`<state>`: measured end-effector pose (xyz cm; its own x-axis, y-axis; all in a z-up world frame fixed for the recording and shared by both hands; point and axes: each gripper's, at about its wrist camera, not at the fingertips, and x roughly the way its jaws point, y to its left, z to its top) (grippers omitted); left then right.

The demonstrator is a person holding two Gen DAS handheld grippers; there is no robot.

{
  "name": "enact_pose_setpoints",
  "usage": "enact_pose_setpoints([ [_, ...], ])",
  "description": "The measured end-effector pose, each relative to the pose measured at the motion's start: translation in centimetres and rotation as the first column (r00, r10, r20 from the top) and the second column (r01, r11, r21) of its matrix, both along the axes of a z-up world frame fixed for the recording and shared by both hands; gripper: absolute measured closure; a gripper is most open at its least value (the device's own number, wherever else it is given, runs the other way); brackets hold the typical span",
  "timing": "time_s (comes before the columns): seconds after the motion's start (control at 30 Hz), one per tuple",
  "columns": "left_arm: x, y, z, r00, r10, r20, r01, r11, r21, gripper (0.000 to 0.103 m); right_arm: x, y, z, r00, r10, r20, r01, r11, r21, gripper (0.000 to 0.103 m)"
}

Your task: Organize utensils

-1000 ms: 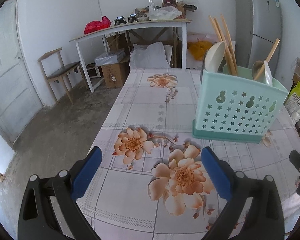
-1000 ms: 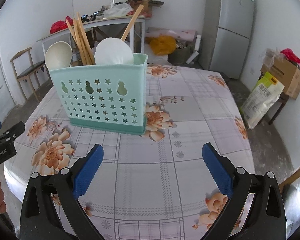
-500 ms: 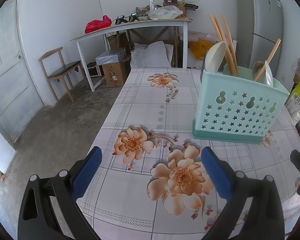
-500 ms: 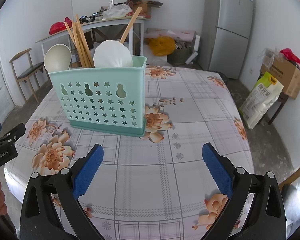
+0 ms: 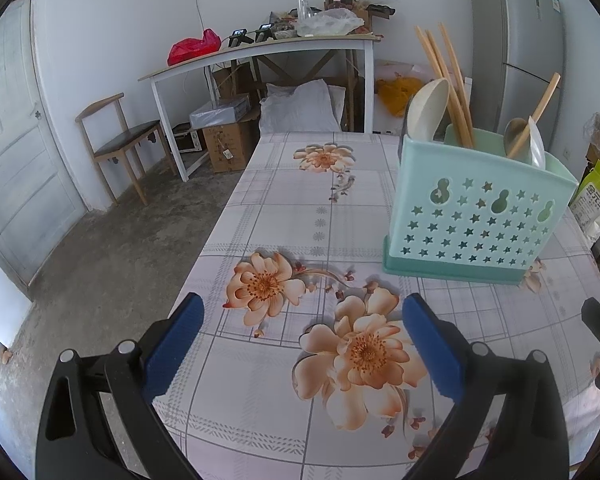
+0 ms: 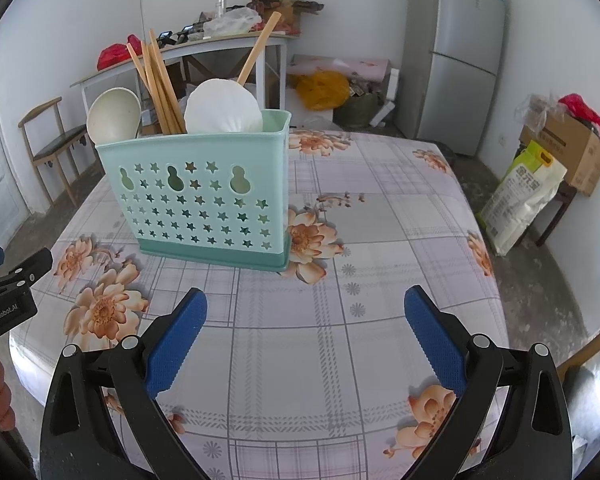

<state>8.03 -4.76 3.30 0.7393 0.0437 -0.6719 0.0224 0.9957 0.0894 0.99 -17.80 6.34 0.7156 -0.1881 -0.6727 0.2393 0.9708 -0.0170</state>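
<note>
I hold my left gripper (image 5: pixel 300 330) and right gripper (image 6: pixel 305 326) level above the tablecloth (image 6: pixel 380 232), both released and empty, facing the utensil caddy (image 6: pixel 204 200).

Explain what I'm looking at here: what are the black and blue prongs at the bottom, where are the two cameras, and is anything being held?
The prongs are handheld two-finger grippers, one per hand, each carrying a forward-looking fisheye camera. One picture looks along the left gripper, the other along the right gripper. Both stand open and hold nothing. On the floral tablecloth stands a teal utensil holder containing chopsticks, a cream ladle and a white scoop. No loose utensils are visible on the table.
</note>
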Motion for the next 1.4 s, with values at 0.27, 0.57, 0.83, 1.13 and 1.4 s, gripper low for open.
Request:
enact_pose_setpoints([
  [0.27,-0.03,-0.10,0.01,1.000,-0.005,-0.002,0.005,1.000,0.002,0.006,-0.07,-0.19,-0.08,1.000,-0.004,-0.001,0.004,1.000,0.005,0.008],
  [0.57,-0.07,-0.13,0.03,1.000,-0.005,-0.003,0.005,1.000,0.002,0.006,-0.13,-0.23,-0.04,1.000,-0.004,-0.002,0.004,1.000,0.005,0.008],
  [0.83,-0.07,-0.16,0.02,1.000,-0.006,-0.005,0.006,1.000,0.002,0.006,-0.18,-0.09,-0.05,1.000,-0.004,-0.002,0.004,1.000,0.005,0.008],
  [1.13,-0.10,-0.18,0.03,1.000,-0.006,-0.005,0.006,1.000,0.002,0.006,-0.25,-0.11,-0.17,1.000,0.000,-0.007,0.000,1.000,0.005,0.008],
  [1.4,-0.09,-0.21,-0.12,1.000,-0.009,-0.010,0.009,1.000,0.001,0.006,-0.19,-0.22,-0.13,1.000,0.001,-0.009,-0.001,1.000,0.006,0.008],
])
